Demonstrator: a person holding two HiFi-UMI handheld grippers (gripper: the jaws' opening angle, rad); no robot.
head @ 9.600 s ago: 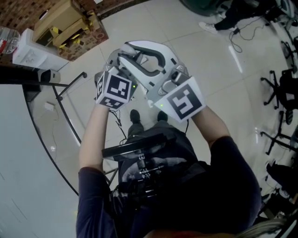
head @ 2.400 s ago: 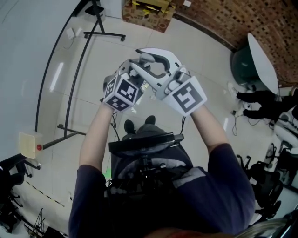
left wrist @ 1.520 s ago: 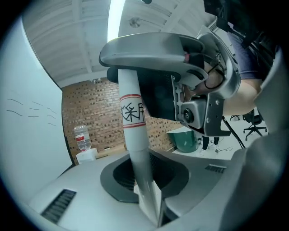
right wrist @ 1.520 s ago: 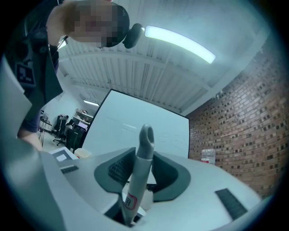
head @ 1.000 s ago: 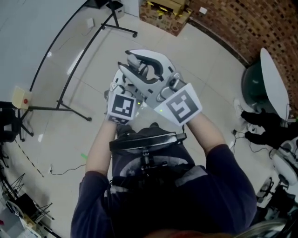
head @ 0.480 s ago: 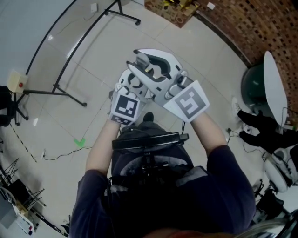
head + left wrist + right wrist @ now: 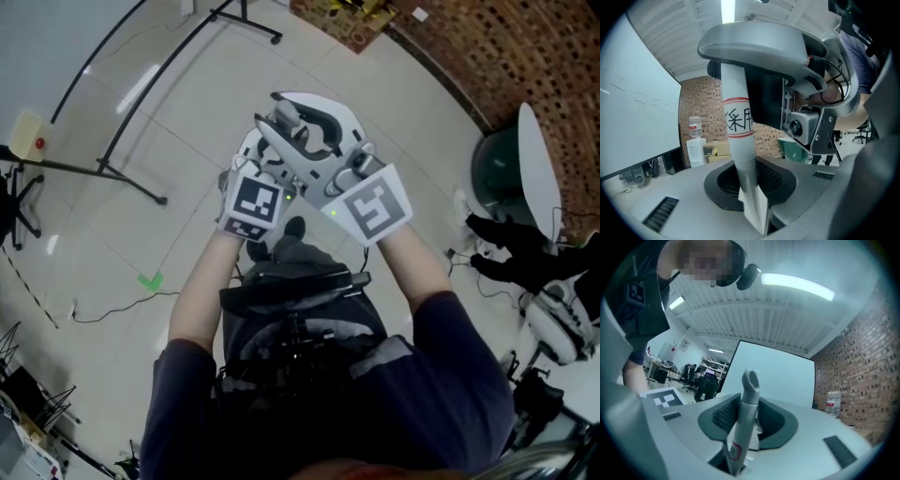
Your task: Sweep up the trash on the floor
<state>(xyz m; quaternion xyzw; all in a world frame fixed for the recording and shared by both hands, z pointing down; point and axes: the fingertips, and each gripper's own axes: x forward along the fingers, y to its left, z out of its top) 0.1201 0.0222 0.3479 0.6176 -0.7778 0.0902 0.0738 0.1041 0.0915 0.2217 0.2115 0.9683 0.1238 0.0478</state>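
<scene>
Looking for trash, we find only a small green scrap (image 7: 150,280) on the tiles, well apart from the left tongs (image 7: 752,206) on their left, and it may be mere tape. Those tongs pinch a white pole (image 7: 737,140) with a red-ringed label. The right tongs (image 7: 735,453) clamp a grey handle (image 7: 746,404) with a holed tip. Since a second ago the floor has slid beneath both hands, with the grips unchanged. We judge the tools are still being carried and sweeping has not begun.

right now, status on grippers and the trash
Left gripper shut on white pole. Right gripper shut on grey handle. No trash in sight. Black stand on floor, left.
</scene>
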